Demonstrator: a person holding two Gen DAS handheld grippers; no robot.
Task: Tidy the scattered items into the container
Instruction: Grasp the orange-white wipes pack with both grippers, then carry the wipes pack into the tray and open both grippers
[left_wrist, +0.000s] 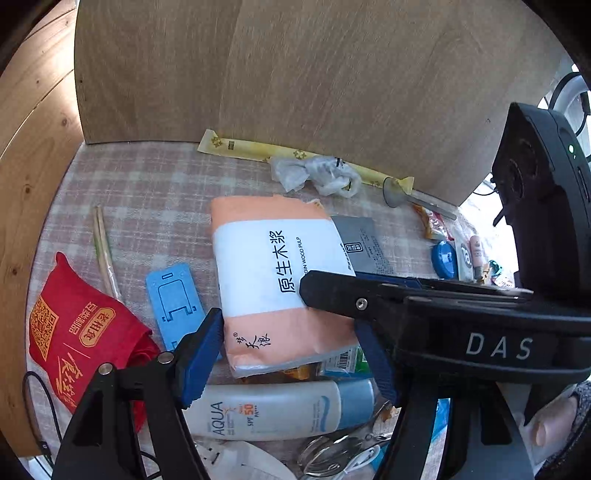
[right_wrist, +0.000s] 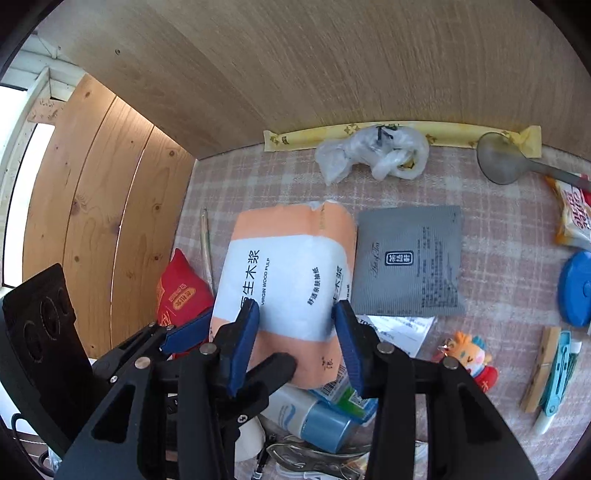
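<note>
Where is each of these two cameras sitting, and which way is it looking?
Left wrist: on the left gripper, looking down its fingers at the tissue pack; a thumb shows at the lower right.
Right wrist: on the right gripper, looking down at the tissue pack between its fingers.
Shared: tissue pack, both grippers, spoon.

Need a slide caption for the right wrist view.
Right gripper straddles the orange-and-white tissue pack on the pink checked cloth, grey tea sachet alongside.

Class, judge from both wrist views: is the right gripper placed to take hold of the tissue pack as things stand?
Probably yes. The right gripper has its blue fingers on either side of the tissue pack, nothing between. The left gripper crowds the same pack and may get in the way.
</note>
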